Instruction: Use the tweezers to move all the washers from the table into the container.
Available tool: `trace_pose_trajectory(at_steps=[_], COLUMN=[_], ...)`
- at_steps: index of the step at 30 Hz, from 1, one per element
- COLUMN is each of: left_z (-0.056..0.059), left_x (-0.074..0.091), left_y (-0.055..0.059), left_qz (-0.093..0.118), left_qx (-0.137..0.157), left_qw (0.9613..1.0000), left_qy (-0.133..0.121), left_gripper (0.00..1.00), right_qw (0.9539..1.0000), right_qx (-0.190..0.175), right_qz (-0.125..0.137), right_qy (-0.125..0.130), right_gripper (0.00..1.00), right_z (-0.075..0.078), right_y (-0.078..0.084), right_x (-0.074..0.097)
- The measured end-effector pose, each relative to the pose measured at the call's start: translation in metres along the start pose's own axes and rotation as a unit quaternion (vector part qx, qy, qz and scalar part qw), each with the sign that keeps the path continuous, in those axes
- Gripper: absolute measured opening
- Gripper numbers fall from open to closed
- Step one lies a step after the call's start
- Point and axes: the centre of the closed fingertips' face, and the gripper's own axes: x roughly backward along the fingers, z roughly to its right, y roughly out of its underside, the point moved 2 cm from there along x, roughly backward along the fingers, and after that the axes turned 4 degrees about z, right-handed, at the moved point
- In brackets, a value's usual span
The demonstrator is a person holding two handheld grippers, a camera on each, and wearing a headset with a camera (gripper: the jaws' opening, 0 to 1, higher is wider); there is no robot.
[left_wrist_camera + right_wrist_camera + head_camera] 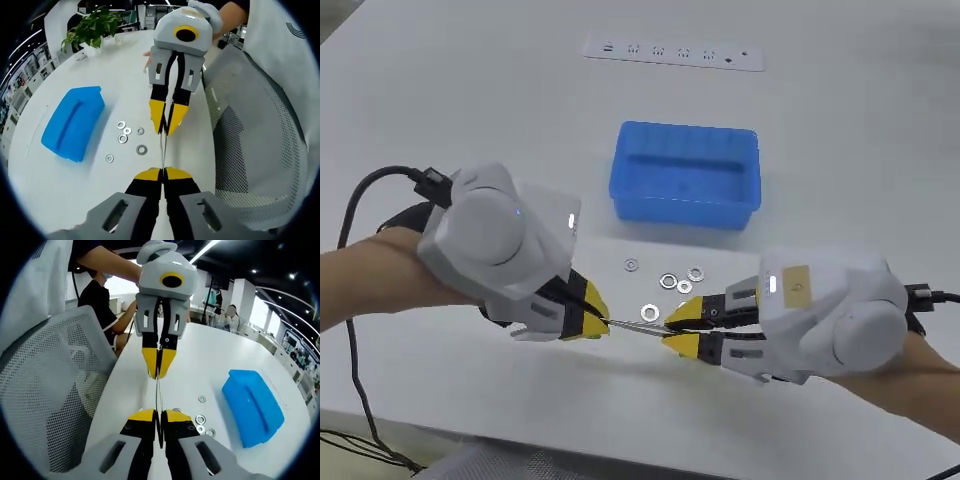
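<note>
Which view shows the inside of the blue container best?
The head view: it looks down into the blue container, whose floor seems empty. Both gripper views catch it aslant, off to one side.

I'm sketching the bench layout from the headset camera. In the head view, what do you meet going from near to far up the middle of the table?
tweezers, gripped by the left tool and the right tool → washers → blue container → power strip
</note>
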Motion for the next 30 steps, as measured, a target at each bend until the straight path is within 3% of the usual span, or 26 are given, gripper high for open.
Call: trace_pose_trajectory(at_steps=[6,12,17,18,30], left_z=[0.001,0.002,0.003,0.002,0.001], left_x=[0.01,0.017,0.017,0.017,0.014], left_y=[-0.01,-0.033,-0.045,-0.049,-0.06], left_qz=[0.023,0.057,0.068,0.079,0.106], left_qx=[-0.014,-0.043,-0.055,-0.061,-0.058], left_qw=[0.9996,0.9968,0.995,0.9934,0.991], left_qy=[-0.011,-0.037,-0.047,-0.055,-0.057], left_gripper=[0.05,0.05,0.05,0.05,0.05], right_qw=[0.9999,0.9999,0.9999,0.9998,0.9995], right_qx=[-0.01,-0.008,-0.008,-0.009,-0.021], right_qz=[0.009,0.009,0.013,0.015,0.024], right_qy=[0.0,0.0,0.006,0.005,0.006], right_gripper=[0.06,0.06,0.06,0.06,0.06], right_z=[-0.003,0.0,0.003,0.003,0.003], right_y=[-0.001,0.0,-0.001,-0.001,0.002], right_x=[-0.001,-0.001,0.0,0.0,0.005])
